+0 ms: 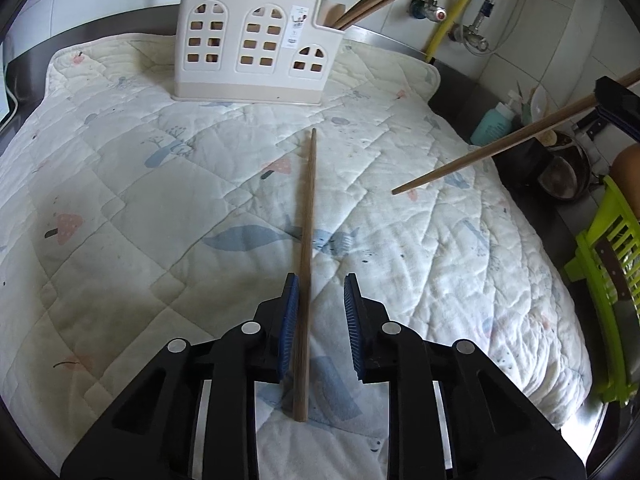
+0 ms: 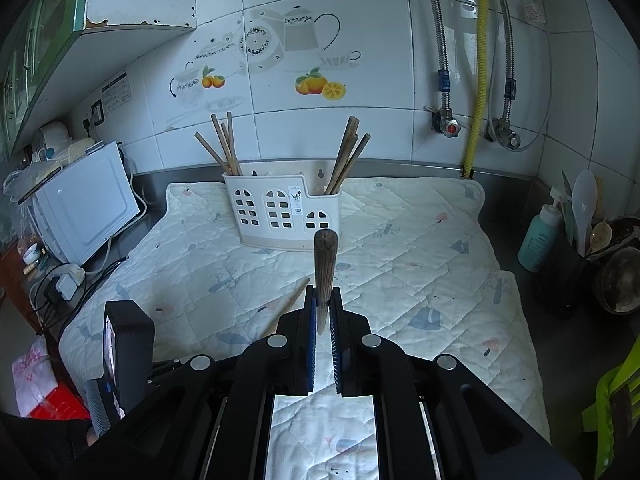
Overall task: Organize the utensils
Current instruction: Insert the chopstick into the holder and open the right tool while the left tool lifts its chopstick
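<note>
A white utensil holder point(image 1: 256, 46) with window-shaped cutouts stands at the far side of a quilted mat point(image 1: 160, 200); several wooden chopsticks stick out of its left and right ends. It also shows in the right wrist view point(image 2: 282, 212). One wooden chopstick point(image 1: 306, 256) lies on the mat, its near end between the fingers of my open left gripper point(image 1: 322, 284), close to the left pad. My right gripper point(image 2: 323, 300) is shut on another chopstick point(image 2: 325, 264), held above the mat and pointing toward the holder; this chopstick shows at right in the left wrist view point(image 1: 500, 148).
A white appliance point(image 2: 86, 208) and cables sit left of the mat. A teal bottle point(image 2: 538, 240), spoons and dark pots stand at the right. A green rack point(image 1: 612, 280) is at the near right. Pipes and valves run along the tiled wall.
</note>
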Demonstrator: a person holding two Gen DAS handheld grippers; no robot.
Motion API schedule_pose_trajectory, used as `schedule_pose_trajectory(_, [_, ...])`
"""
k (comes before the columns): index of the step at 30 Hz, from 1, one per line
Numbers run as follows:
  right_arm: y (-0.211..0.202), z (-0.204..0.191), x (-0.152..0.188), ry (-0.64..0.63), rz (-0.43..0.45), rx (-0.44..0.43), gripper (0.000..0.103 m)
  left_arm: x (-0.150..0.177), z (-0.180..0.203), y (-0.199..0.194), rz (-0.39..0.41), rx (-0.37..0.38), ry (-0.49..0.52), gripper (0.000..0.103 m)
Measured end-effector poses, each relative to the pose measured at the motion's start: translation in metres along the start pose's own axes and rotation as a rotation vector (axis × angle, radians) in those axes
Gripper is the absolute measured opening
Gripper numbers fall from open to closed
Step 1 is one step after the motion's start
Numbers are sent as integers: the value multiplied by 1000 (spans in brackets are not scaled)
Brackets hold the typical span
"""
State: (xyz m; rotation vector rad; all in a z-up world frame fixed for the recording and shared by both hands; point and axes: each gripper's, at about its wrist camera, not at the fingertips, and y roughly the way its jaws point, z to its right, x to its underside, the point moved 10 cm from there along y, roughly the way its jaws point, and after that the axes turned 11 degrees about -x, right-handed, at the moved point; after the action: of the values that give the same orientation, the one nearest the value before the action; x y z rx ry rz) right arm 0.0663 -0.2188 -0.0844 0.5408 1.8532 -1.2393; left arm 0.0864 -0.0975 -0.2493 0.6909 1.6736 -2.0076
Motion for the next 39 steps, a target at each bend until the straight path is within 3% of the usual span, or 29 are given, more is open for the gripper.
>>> schedule_pose_trajectory(5, [3,-1,0,1,-1,-3,6,5,-1,6,-4,-28,33,18])
schedule_pose_trajectory(9, [5,-3,-1,-3,-4,-9,6,2,-3,8,-30,-31,38,5])
schedule_pose_trajectory(12, [4,-5,-6,-17,1,-13,6,-7,-7,2,-43,-7,28,5])
schedule_pose_trajectory(18, [5,-3,-24,1,10,-53,6,-38,-11,-28,19,-3,60,5])
schedule_pose_trajectory(28, [8,-9,-78,10,49,-137,6,-93,-32,-60,140,6,48,5])
schedule_pose_trajectory(39, [23,-9,-167,-63,145,-103,6,-144,-39,-87,209,47,95,5])
